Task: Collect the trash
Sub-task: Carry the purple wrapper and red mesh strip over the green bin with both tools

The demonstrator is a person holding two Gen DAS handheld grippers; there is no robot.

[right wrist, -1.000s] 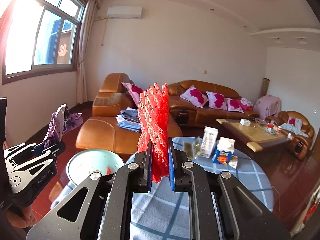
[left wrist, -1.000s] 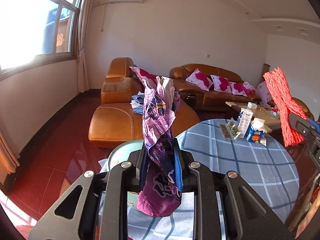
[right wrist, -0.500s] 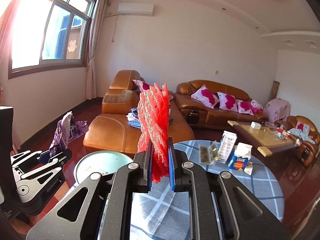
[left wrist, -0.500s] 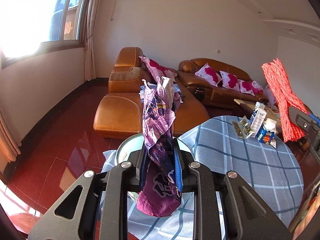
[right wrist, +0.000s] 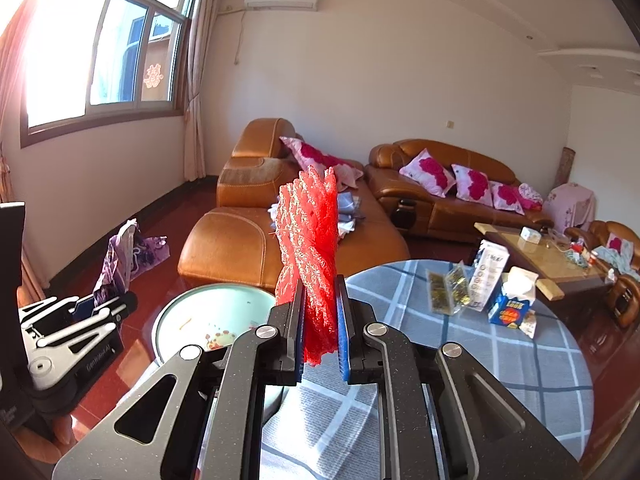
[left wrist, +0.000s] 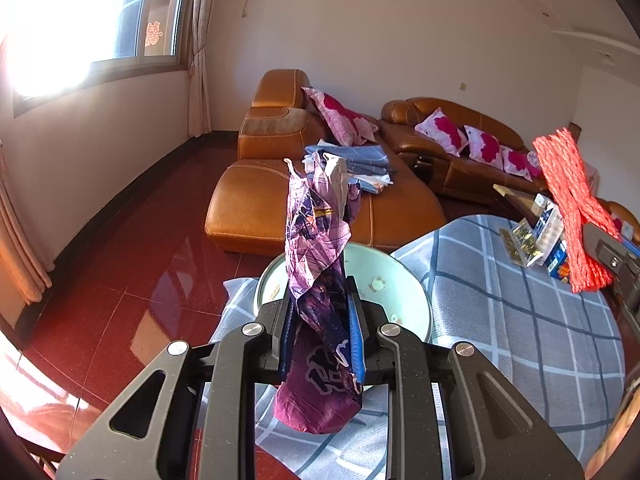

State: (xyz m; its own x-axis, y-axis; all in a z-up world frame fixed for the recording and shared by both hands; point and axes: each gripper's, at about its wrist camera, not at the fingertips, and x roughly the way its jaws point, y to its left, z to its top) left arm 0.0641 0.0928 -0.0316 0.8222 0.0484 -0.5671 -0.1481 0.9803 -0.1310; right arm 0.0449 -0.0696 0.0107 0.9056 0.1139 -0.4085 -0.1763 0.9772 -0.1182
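Left gripper (left wrist: 320, 332) is clamped on a crumpled purple wrapper (left wrist: 318, 248), held upright above the pale green basin (left wrist: 404, 280) at the table (left wrist: 520, 320) edge. Right gripper (right wrist: 320, 320) pinches a red mesh net (right wrist: 310, 240) near its lower end. Both pieces look light, soft and crushable; the wrapper looks slick. A mid-body pinch suits both.

At lower centre, I am losing part of the pale green round bin (left wrist: 404, 280) behind the crumpled purple plastic wrapper (left wrist: 320, 280); its contents are blurring.
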